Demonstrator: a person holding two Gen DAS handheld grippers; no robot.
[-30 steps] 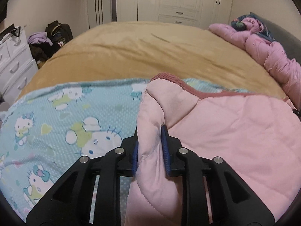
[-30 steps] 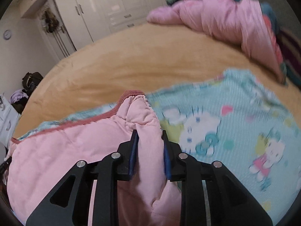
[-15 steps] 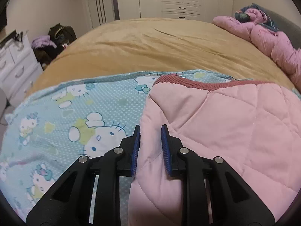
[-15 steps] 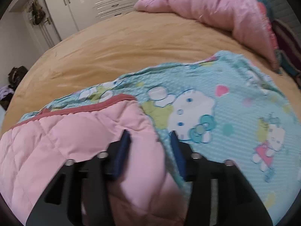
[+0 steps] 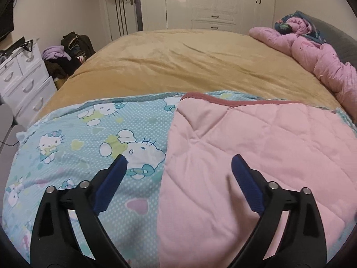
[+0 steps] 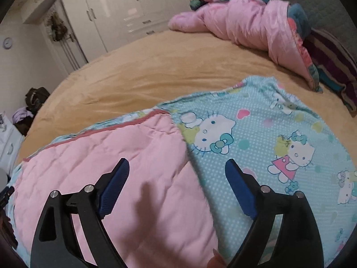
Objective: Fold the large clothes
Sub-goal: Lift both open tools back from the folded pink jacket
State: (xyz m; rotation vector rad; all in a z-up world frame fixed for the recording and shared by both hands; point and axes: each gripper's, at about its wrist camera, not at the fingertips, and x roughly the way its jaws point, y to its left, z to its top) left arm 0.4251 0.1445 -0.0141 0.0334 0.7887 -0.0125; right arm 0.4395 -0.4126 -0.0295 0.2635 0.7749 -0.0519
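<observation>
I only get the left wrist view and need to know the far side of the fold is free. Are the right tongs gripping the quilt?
Observer: No. The right tongs are opening; the pink flap lies under the gap, unpinched.
Operator: Is the printed side beyond it lying flat?
Observer: Yes, the blue quilt spreads flat to the right of the flap.
Operator: Does its far corner touch anything?
Observer: No. It stops short of the pink comforter; a strip of tan bedcover shows between them.
</observation>
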